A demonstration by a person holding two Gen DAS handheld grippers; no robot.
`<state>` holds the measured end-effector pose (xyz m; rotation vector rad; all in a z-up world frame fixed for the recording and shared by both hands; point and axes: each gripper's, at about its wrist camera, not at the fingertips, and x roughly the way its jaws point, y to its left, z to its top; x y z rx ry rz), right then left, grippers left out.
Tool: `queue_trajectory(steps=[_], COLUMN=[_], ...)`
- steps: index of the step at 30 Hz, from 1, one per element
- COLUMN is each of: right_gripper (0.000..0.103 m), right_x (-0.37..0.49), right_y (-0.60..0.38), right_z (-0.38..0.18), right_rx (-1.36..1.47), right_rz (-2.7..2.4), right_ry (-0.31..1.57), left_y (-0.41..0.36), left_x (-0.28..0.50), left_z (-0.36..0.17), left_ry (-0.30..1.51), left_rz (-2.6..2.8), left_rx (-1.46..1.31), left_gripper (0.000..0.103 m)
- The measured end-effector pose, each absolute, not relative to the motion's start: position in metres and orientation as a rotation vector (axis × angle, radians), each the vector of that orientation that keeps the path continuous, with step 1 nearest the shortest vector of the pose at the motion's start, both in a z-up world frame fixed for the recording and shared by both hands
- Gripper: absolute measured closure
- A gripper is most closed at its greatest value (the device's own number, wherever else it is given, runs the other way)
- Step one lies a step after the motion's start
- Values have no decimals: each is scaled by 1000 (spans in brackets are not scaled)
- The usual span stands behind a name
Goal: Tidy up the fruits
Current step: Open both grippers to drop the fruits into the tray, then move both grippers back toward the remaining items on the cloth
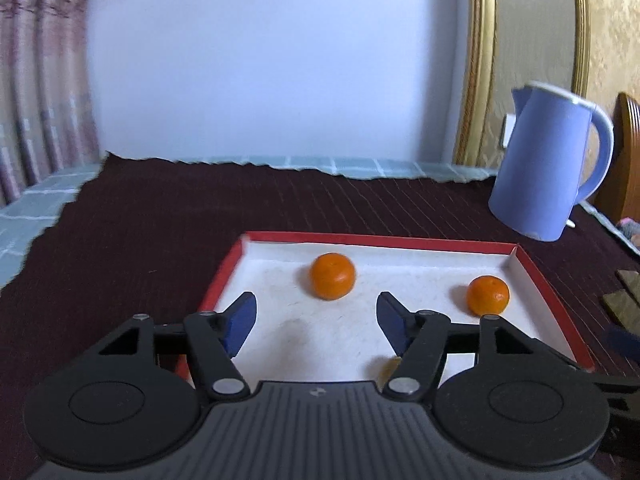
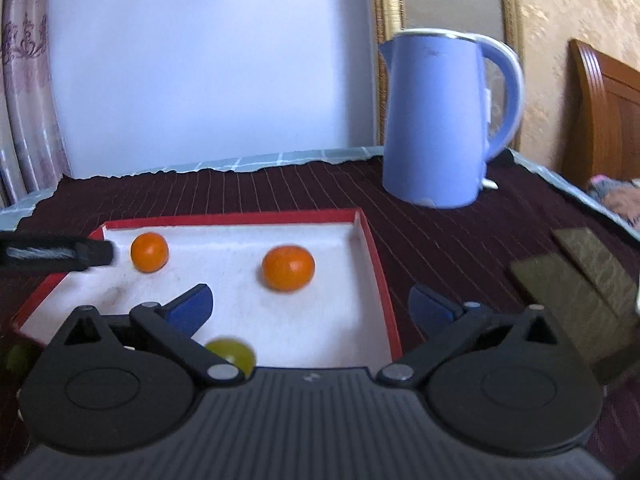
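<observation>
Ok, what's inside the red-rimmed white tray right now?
Inside the red-rimmed white tray: two orange mandarins and a yellow-green round fruit at the near edge, partly hidden by the right gripper. The tray's near strip is covered.

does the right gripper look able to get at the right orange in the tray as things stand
Probably yes. The right gripper is open and empty, and the orange sits just ahead of it on the bare floor of the tray. Nothing lies between them; the low rim looks easy to clear.
</observation>
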<state>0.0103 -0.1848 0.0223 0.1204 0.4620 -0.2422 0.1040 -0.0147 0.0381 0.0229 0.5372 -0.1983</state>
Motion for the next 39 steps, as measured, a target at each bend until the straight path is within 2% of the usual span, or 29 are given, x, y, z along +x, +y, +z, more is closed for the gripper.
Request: queue_trajectory(steps=[4, 8, 12, 18, 27, 39], right_gripper=[0, 0, 0, 0, 0, 0], right_x=[-17, -40, -47, -57, -52, -50], right_y=[-178, -164, -158, -173, -200, -194], right_z=[14, 7, 2, 1, -10, -15], right_rx=[112, -47, -90, 2, 141, 13], right_rz=[-279, -169, -128, -136, -166, -135], right_ry=[438, 393, 417, 399, 500, 580], left_y=[8, 27, 40, 40, 29, 0], left_x=[72, 45, 26, 14, 11, 29], left_z=[36, 21, 4, -10, -14, -28], left_ry=[492, 458, 443, 445, 476, 589], left_rz=[-149, -97, -130, -203, -260, -237], left_rx=[4, 20, 33, 49, 70, 159], left_gripper=[25, 25, 25, 25, 24, 25])
